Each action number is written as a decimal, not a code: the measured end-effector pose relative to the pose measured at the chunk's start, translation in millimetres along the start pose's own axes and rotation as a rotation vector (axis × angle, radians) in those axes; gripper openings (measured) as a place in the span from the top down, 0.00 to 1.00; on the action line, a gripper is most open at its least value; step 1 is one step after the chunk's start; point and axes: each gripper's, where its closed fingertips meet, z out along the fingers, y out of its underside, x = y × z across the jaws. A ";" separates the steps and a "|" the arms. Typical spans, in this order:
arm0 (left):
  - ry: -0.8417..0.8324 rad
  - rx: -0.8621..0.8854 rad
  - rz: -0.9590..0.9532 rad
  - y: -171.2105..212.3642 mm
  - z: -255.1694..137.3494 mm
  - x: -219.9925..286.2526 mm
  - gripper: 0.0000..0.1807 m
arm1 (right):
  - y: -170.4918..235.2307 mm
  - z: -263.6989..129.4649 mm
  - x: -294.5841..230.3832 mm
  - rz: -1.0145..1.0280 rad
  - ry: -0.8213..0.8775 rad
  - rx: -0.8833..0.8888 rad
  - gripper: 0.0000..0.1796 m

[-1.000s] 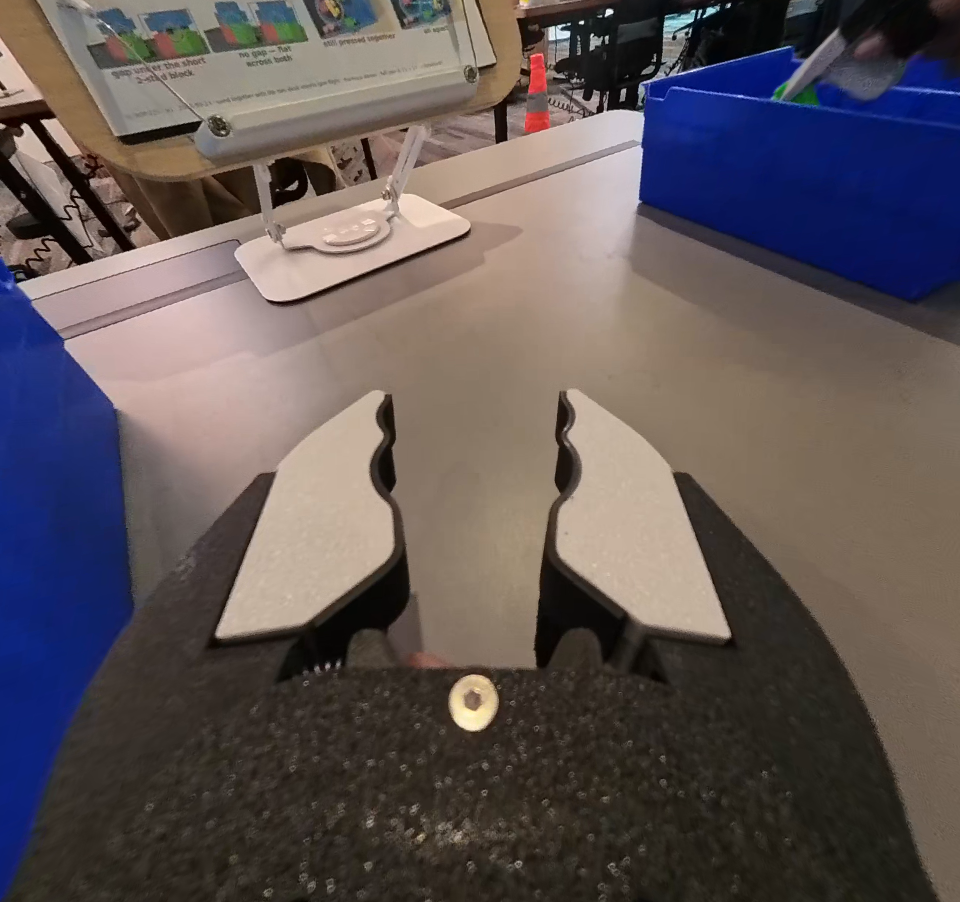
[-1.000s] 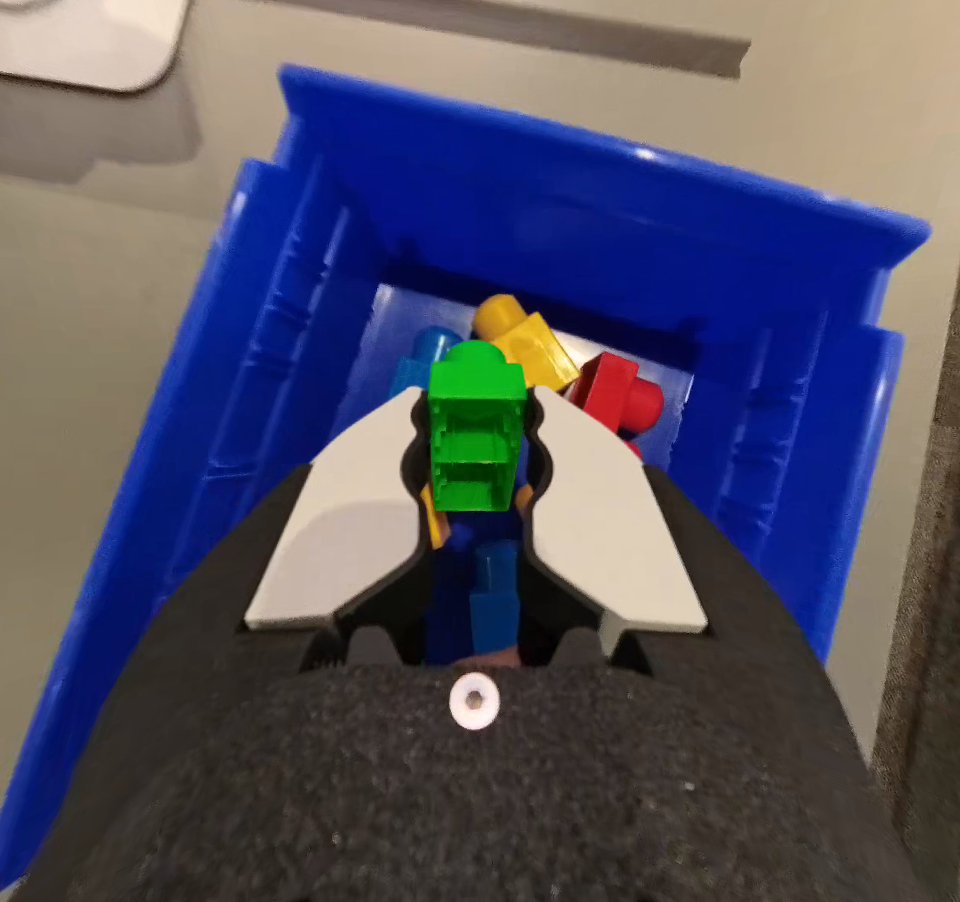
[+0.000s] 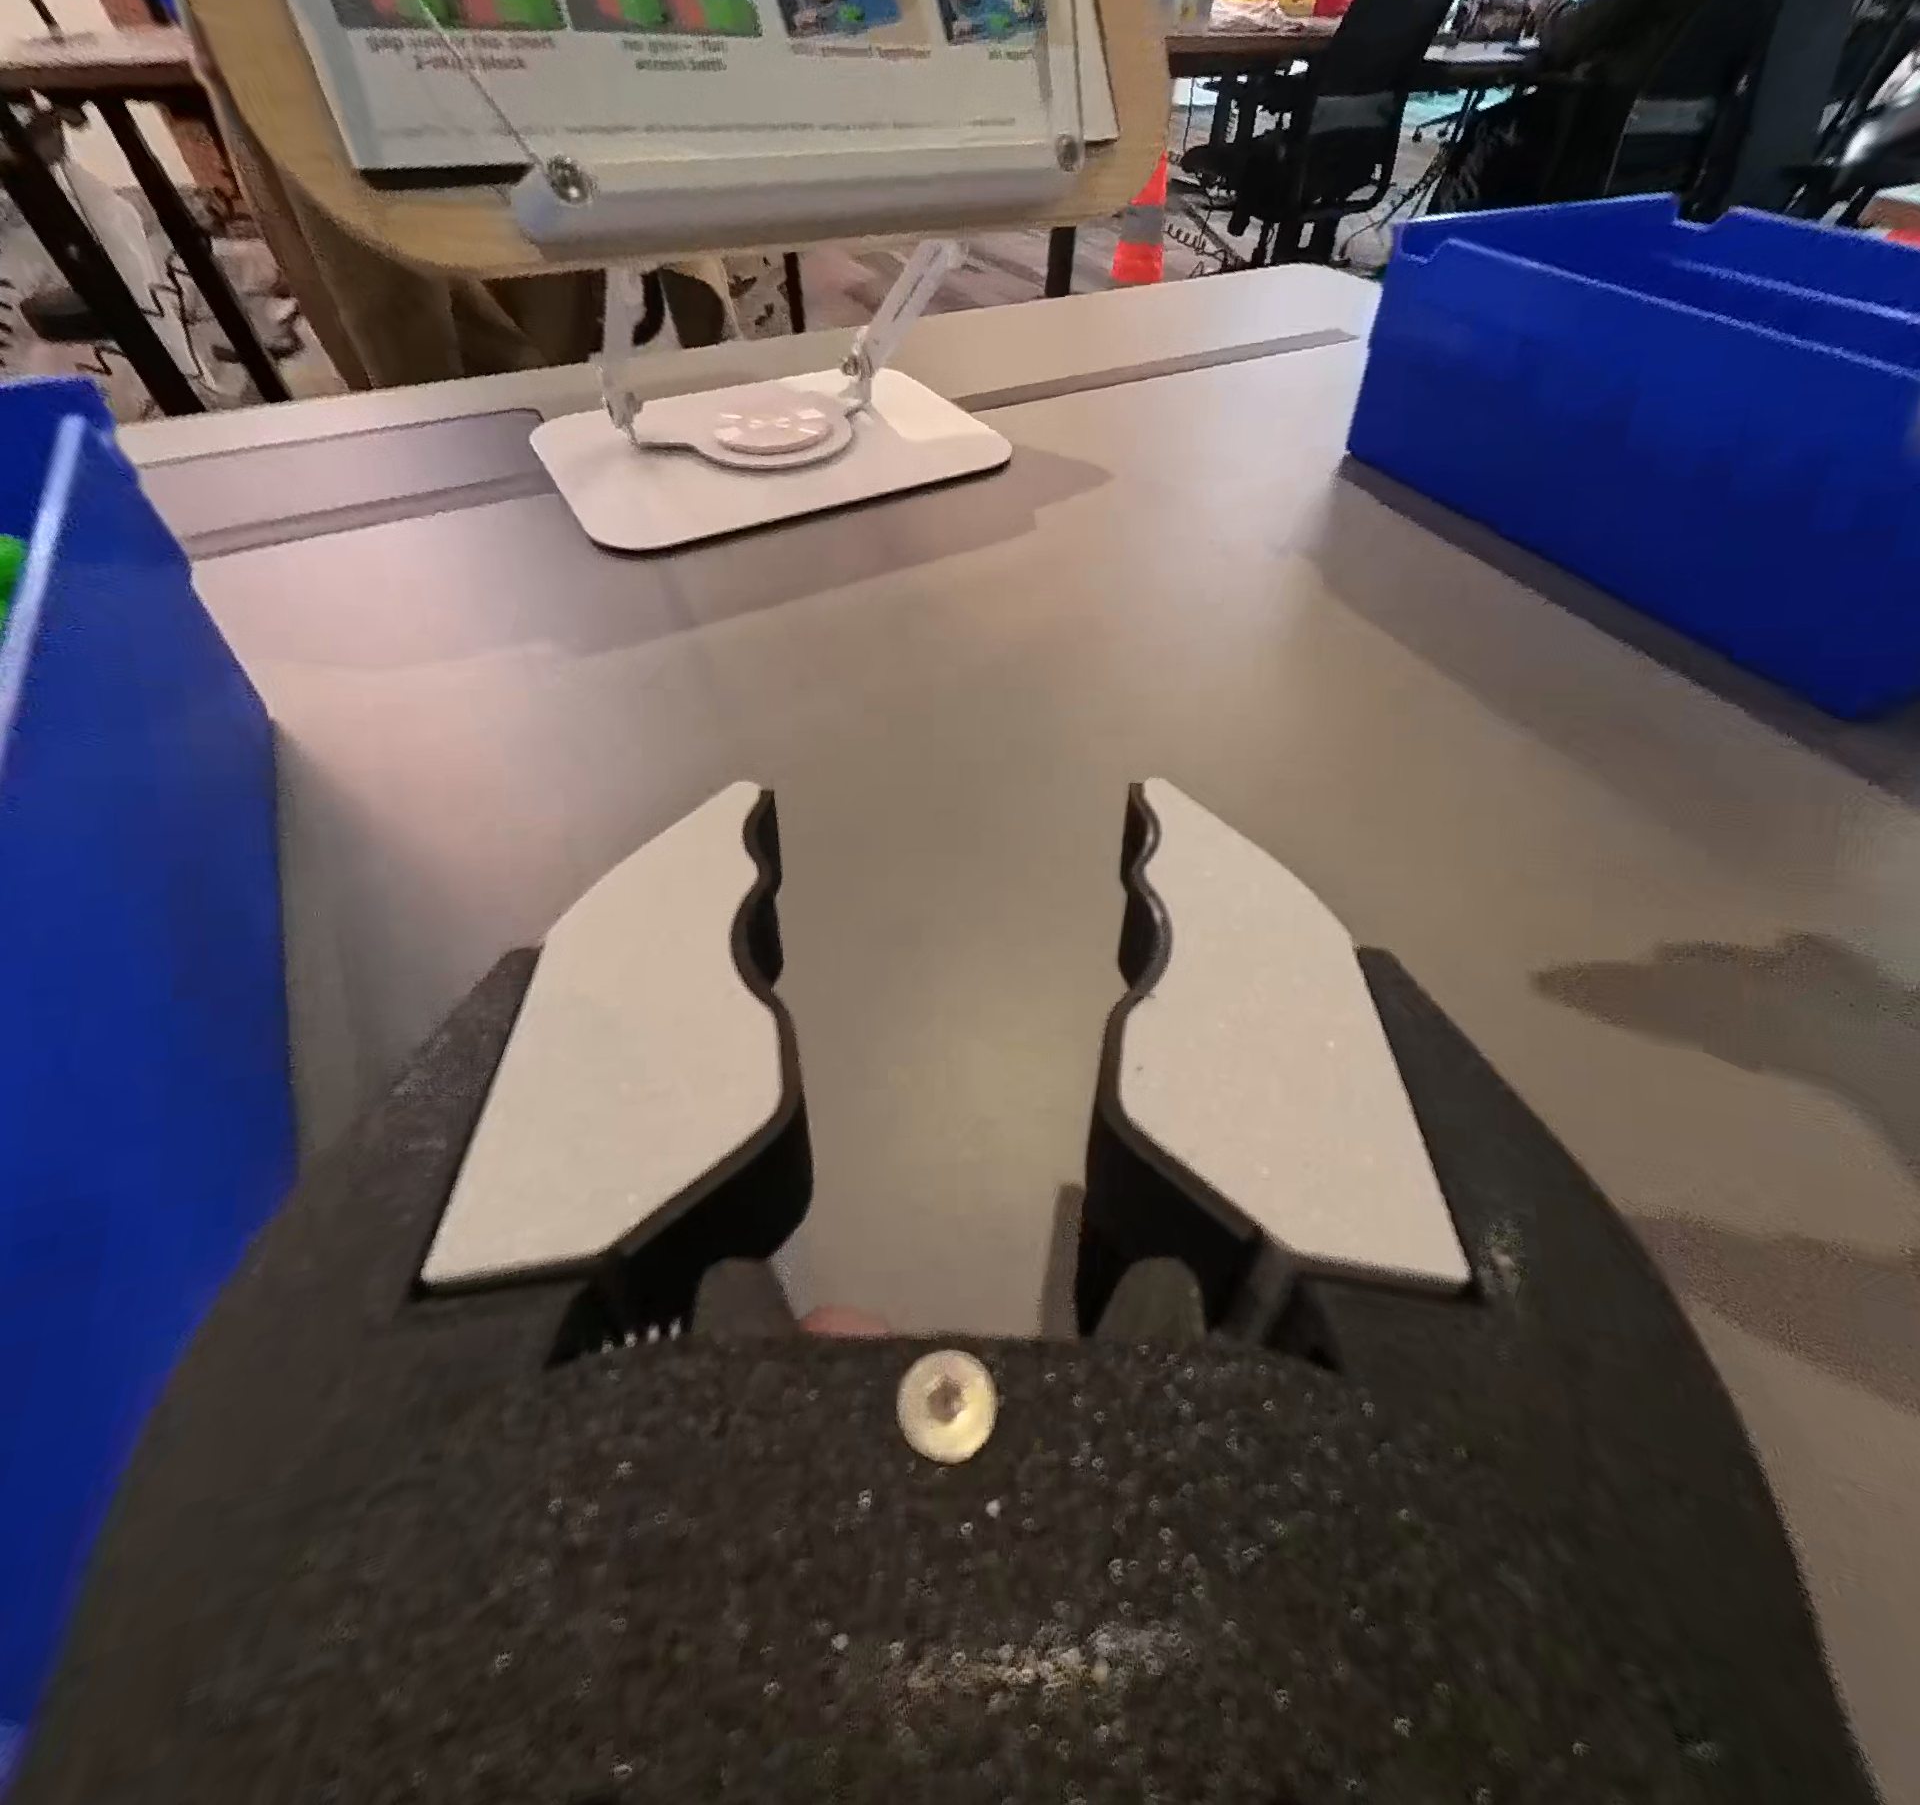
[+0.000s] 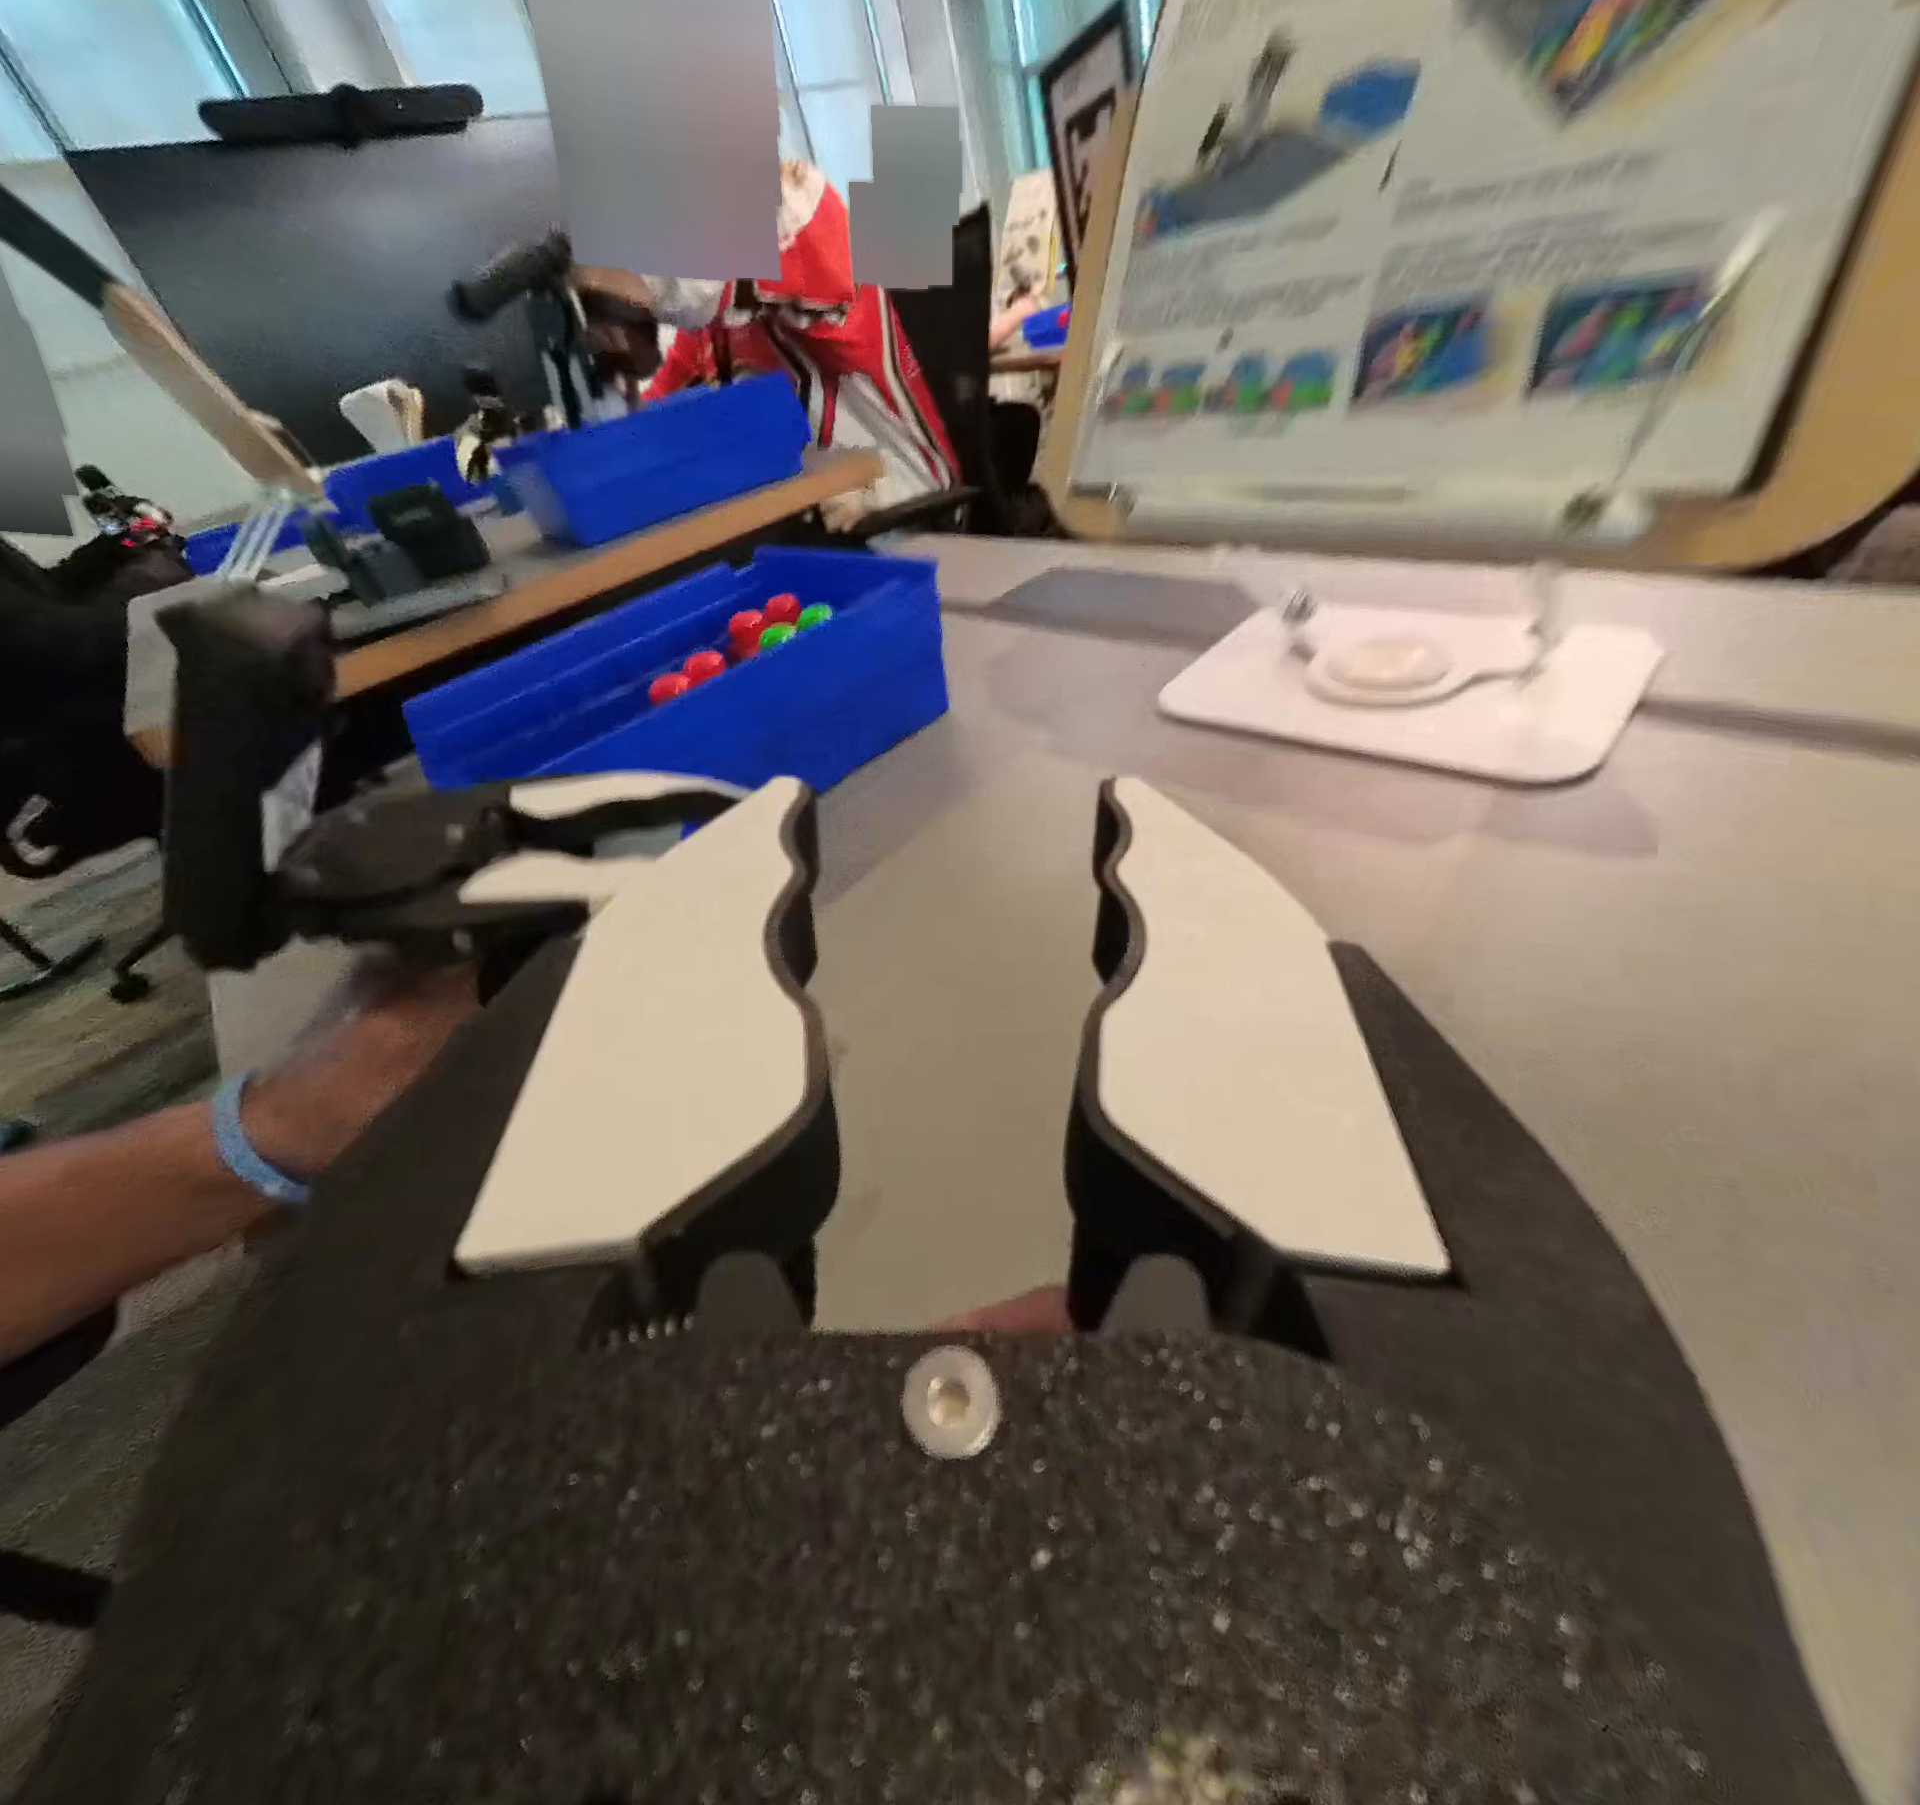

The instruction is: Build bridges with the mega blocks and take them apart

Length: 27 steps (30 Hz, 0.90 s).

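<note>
Two hand-held claws hang spread and empty over a bare grey desk [image 3: 935,716]. The left claw [image 3: 951,820] has its grey fingers well apart with only desk surface between them, and the right claw [image 4: 951,810] is parted in the same way, holding nothing. In the right wrist view the left claw [image 4: 623,841] also shows at the side, its handle gripped by a person's hand [image 4: 405,986] with a light blue wristband [image 4: 249,1142].

Beyond the claws stands an instruction board [image 3: 717,30] on a white stand [image 3: 769,467], the landmark at the desk's far edge. To the left of the stand sits a blue bin [image 4: 675,685] holding the mega blocks [image 4: 743,643], red and green ones in a loose row along its bottom. To the right of the stand sits a second blue bin [image 3: 1662,467]; its contents cannot be seen.

Behind the board are other desks, more blue bins, office chairs and an orange cone [image 3: 1143,228].
</note>
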 end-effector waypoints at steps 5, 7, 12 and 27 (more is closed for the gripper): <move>0.009 -0.005 -0.045 1.6 -2.1 -4.2 0.66 | 58.2 30.1 8.1 -0.016 0.011 -0.120 0.71; 0.001 -0.008 -0.037 2.4 -2.3 -4.7 0.66 | 66.3 30.1 15.2 -0.045 0.037 -0.122 0.71; -0.015 -0.018 -0.013 2.2 -3.4 -2.7 0.66 | 64.9 26.6 14.1 -0.060 0.024 -0.107 0.73; -0.476 -0.595 -0.181 -68.0 -61.8 -197.1 0.66 | 55.0 22.9 -3.8 -0.065 -0.052 -0.058 0.73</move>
